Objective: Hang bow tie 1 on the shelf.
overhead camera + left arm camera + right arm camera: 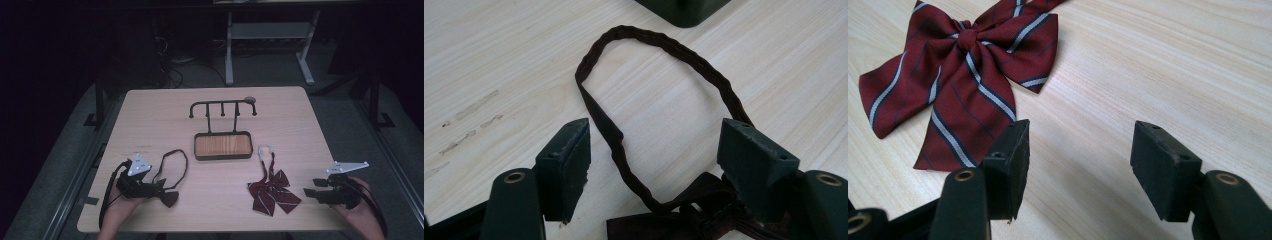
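Note:
A dark brown bow tie (169,197) lies at the table's front left, its neck band (664,45) looped toward the rack. My left gripper (159,188) is open right over it; the band (175,160) and the knot (696,210) lie between the jaws. A red striped bow tie (272,192) with a white clasp (266,149) lies at the front right. My right gripper (313,188) stands open just right of it, with bare table between its jaws. The same red tie (960,75) lies ahead and left of that gripper's fingertips (1008,165).
A black hook rack (222,107) rises from a wood-bottomed tray (222,156) at the table's centre. One tray corner (681,10) lies beyond the band. Desk legs (229,50) and cables stand on the floor behind the table.

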A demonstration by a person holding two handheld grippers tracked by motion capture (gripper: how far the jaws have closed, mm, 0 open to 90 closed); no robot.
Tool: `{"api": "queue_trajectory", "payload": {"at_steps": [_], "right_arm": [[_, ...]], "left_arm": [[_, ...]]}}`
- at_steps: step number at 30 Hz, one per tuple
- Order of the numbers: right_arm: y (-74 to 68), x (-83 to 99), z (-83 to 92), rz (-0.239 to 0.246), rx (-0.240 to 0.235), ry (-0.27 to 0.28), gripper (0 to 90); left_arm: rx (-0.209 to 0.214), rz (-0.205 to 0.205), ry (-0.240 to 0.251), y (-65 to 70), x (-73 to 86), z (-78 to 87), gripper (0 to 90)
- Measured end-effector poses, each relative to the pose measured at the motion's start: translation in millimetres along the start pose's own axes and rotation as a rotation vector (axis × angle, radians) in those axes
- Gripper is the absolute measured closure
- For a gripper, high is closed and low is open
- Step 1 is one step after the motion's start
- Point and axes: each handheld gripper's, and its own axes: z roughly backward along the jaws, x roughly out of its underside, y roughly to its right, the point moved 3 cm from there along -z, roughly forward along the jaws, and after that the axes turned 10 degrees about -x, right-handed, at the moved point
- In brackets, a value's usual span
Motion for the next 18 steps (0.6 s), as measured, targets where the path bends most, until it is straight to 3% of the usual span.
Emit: {"api": "queue_trajectory", "payload": {"at_steps": [9,15,18], "right_arm": [[-5.1,-4.9,0.1,-0.012,-0.028,0.018,40.4],[-12.3,-14.2,-1.5,0.018,-0.018,0.002,40.4],[-17.8,-20.6,-2.4,0.011,-0.024,-0.002,40.5]], "left_arm": [[0.003,0.002,-0.003,0.1,2.1,-0.1,30.1],[0.007,0.002,0.005,-1.1,2.1,1.7,29.9],[0.005,0.006,0.012,-2.2,2.3,3.3,29.7]]}}
